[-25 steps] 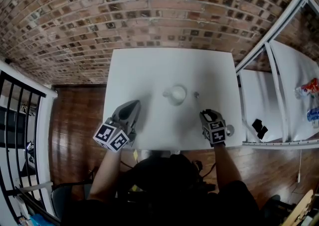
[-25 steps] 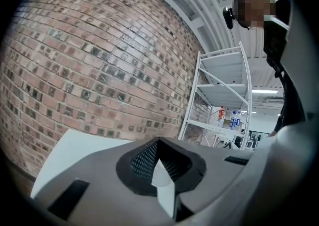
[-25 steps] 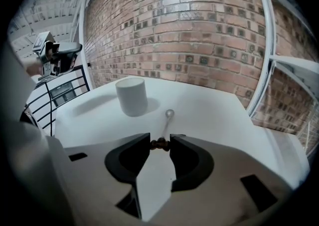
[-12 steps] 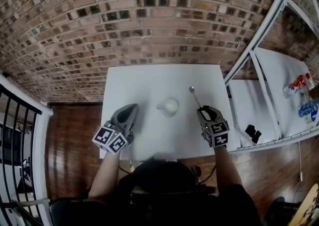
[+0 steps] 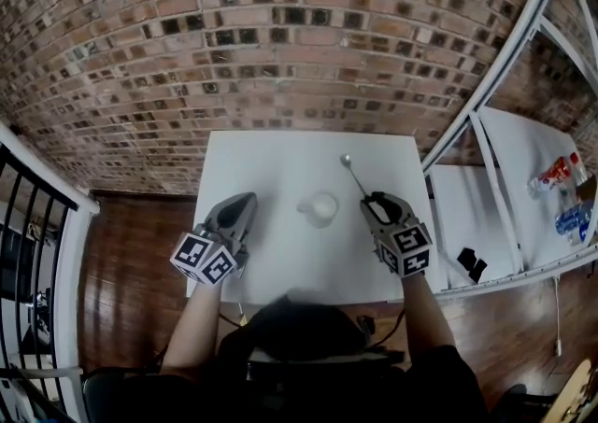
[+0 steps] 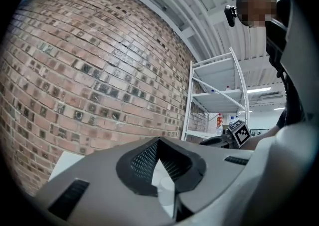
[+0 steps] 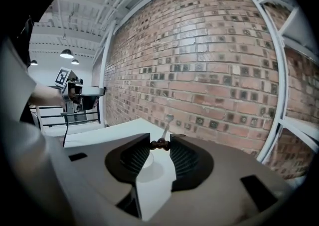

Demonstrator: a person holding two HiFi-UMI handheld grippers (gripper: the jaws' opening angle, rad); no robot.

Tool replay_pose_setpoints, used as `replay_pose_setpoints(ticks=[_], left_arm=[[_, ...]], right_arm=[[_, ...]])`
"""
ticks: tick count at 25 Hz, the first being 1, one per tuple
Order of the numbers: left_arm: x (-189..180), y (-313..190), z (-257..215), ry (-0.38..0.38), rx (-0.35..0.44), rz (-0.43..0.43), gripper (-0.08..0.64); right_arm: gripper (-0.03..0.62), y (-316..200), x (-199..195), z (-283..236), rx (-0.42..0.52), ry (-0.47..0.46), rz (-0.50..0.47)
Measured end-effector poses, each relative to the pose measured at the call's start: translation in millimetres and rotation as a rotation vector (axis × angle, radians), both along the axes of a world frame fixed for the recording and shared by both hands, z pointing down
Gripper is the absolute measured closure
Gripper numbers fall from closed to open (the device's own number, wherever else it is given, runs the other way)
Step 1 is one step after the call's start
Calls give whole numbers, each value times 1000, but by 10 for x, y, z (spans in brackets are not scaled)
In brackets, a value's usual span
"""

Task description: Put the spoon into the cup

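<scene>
Right tongs (image 5: 374,199) gripped the spoon (image 5: 351,172) above the worktop (image 5: 271,155) near the cup (image 5: 322,207); left tongs (image 5: 248,199) were closed, empty.

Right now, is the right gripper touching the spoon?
Touching. In the right gripper view, the right gripper pinches the spoon by its dark handle end between the jaw tips, with the bowl sticking out ahead.
</scene>
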State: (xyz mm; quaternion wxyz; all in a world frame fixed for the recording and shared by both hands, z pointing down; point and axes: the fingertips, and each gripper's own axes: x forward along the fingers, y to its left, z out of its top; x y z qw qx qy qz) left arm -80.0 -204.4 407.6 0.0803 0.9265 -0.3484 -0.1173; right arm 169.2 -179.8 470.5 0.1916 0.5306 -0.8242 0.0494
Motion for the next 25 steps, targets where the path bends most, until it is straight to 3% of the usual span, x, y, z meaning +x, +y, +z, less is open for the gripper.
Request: replay_pose_setpoints(ticks=[6,11,21,25], left_arm=[[-99,31,-1,2,6,-38,557],[-140,94,52,-7,-6,-54,557],[-225,196,139,-17,-26,-93,557],[-249,207,150,-21,-30,-106,557]], right_arm=[[460,-10,-213,39,-70,-14,-150],[460,131,-393,343,-164,42,-262],[460,303,-351,953,-329,142,-319],[460,242,-303,1073,-392,131,-315]])
